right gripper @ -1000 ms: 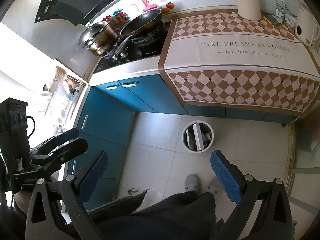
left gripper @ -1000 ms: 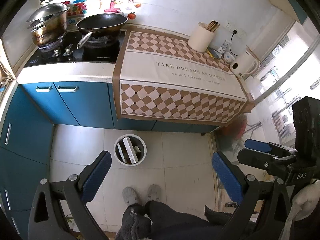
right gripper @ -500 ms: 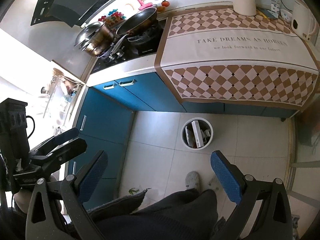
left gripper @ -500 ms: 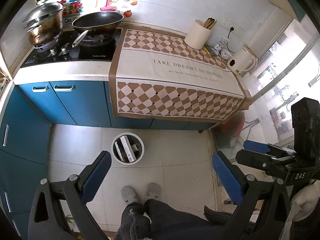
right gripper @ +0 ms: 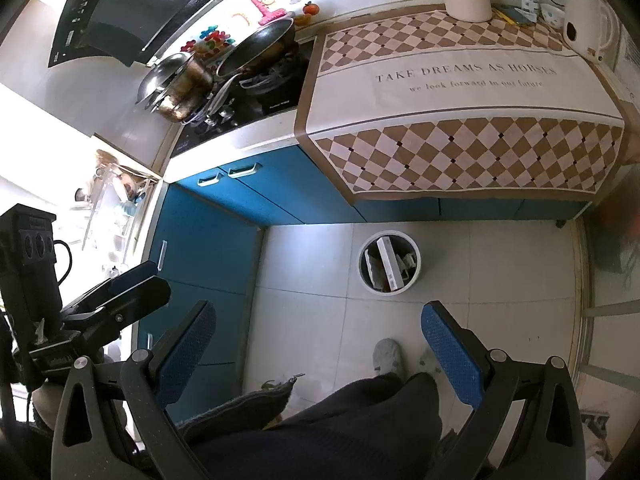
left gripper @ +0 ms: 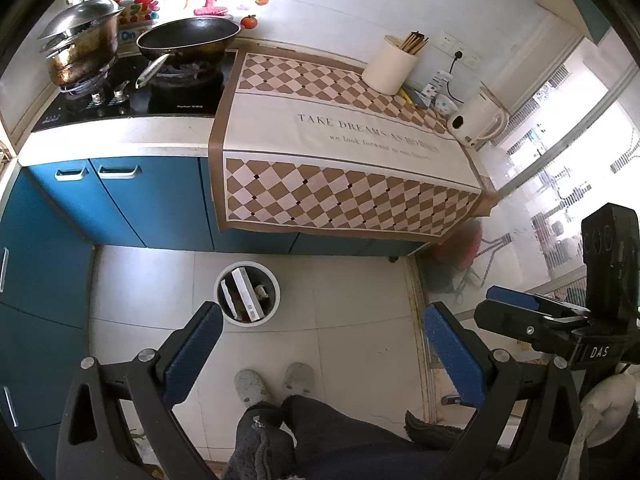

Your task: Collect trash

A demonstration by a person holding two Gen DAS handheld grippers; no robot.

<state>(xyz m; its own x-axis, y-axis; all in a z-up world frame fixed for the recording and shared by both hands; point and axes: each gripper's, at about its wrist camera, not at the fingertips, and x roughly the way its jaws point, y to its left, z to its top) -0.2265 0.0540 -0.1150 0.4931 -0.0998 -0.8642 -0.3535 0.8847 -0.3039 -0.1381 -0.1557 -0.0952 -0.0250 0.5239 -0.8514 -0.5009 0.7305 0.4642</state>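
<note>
A white round trash bin [left gripper: 275,300] stands on the tiled floor in front of the blue cabinets, holding a white flat box [left gripper: 246,294] and other scraps. My left gripper [left gripper: 322,316] hovers high above the floor, open and empty, with the bin just beyond its left finger. In the right wrist view the same bin [right gripper: 416,270] lies ahead between the fingers. My right gripper [right gripper: 319,312] is also open and holds nothing. Each gripper shows in the other's view: the right gripper [left gripper: 516,308] at the right, the left gripper [right gripper: 132,284] at the left.
A checkered cloth [left gripper: 344,152] covers the counter, which carries a chopstick holder [left gripper: 390,66] and a white kettle [left gripper: 476,120]. A wok [left gripper: 188,38] and a steel pot [left gripper: 80,52] sit on the stove. A person's legs and grey slippers [left gripper: 250,386] stand below me. Glass doors [left gripper: 560,160] are on the right.
Both views have drifted slightly, so the bin and counter sit a little further left in frame. Both grippers stay open and empty.
</note>
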